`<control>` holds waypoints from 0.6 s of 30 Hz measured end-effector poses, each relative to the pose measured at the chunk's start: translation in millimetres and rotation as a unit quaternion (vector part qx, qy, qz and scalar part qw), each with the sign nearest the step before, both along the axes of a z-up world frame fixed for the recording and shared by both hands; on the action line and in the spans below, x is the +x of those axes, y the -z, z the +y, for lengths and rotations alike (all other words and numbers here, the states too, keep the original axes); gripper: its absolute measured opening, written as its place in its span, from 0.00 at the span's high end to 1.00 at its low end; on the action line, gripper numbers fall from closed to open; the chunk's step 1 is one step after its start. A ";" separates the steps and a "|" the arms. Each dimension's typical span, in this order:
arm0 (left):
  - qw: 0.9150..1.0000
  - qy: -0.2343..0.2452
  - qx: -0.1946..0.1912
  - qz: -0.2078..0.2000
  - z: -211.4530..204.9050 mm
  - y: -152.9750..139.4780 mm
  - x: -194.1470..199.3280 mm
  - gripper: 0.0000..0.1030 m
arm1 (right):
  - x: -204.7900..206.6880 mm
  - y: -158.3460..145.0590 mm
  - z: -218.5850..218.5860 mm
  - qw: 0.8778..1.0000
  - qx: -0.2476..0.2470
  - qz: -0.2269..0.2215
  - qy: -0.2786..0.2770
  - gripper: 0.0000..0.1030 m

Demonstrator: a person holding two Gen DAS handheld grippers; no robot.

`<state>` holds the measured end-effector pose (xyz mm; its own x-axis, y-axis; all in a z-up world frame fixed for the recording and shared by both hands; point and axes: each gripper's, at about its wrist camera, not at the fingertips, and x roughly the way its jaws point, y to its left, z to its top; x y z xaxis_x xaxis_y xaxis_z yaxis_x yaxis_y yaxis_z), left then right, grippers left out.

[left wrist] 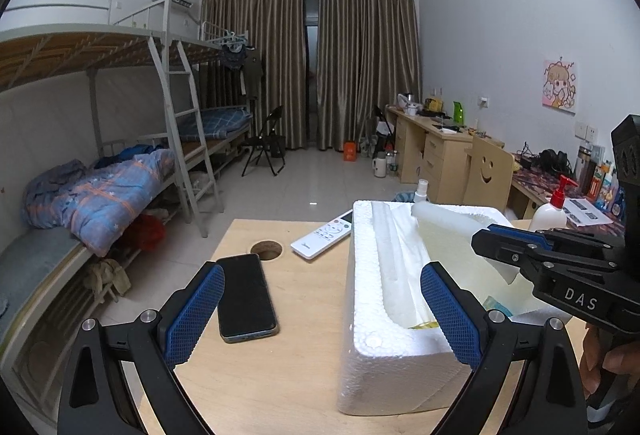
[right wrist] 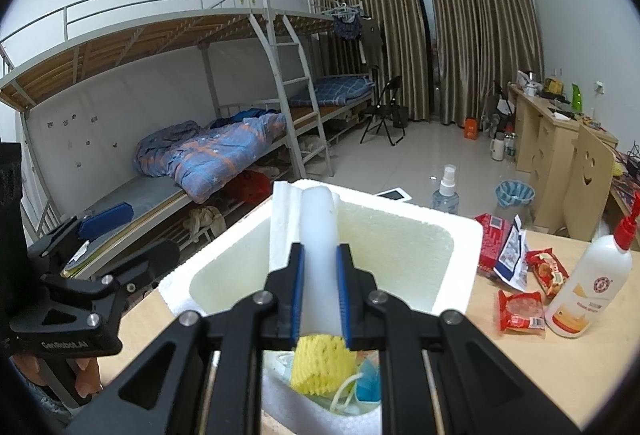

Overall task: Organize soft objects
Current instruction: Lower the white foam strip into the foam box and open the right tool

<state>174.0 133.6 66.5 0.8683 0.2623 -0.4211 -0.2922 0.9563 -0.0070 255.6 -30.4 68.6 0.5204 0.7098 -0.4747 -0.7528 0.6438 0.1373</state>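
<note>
My right hand-held gripper [right wrist: 319,295] is clamped on a white, slightly translucent rolled foam sheet [right wrist: 318,235], blue pads squeezing it from both sides low on the roll, the rest sticking up and forward over the white polystyrene foam box [right wrist: 460,231]. From the left wrist view the same roll [left wrist: 448,221] hangs over the box interior, above the far end. It looks very light and squashy to me, pads dent it a bit, so no need for force; the grip is best kept on the rolled body, not a loose edge, or it may unroll or slip. It should bend, not break. The box is light too and could skid on the pale wooden surface [left wrist: 288,355] if I shove the roll against a wall. Inside the box near my jaws sits a yellow foam net sleeve [right wrist: 320,365], plus some bluish and pale soft bits I can't identify. A second white foam strip [right wrist: 282,223] leans on the left inner wall. My left hand-held gripper [left wrist: 324,311] is spread wide, nothing between the pads, hovering by the box's near left corner; it could steady the box. A black smartphone [left wrist: 246,299] and white remote control [left wrist: 324,235] lie left of the box, red snack packets [right wrist: 520,315] and a white pump bottle with red nozzle [right wrist: 584,287] on the right.
</note>
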 end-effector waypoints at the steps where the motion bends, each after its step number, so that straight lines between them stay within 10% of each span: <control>1: 1.000 0.000 0.000 0.001 0.9 0.4 0.2 0.04 | 0.6 0.6 0.3 1.000 0.000 0.001 0.001 0.81; 9: 1.000 -0.002 0.000 0.003 0.6 0.4 0.9 0.04 | 5.6 -0.8 -4.9 1.000 0.012 0.002 0.018 0.51; 18: 1.000 0.000 0.002 0.004 0.3 0.5 -0.3 0.04 | 0.9 -3.7 -9.9 1.000 0.019 0.001 0.013 0.51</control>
<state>173.7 134.0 66.0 0.8645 0.2643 -0.4275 -0.2922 0.9564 0.0004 256.5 -40.3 72.2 0.5386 0.7133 -0.4484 -0.7349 0.6580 0.1641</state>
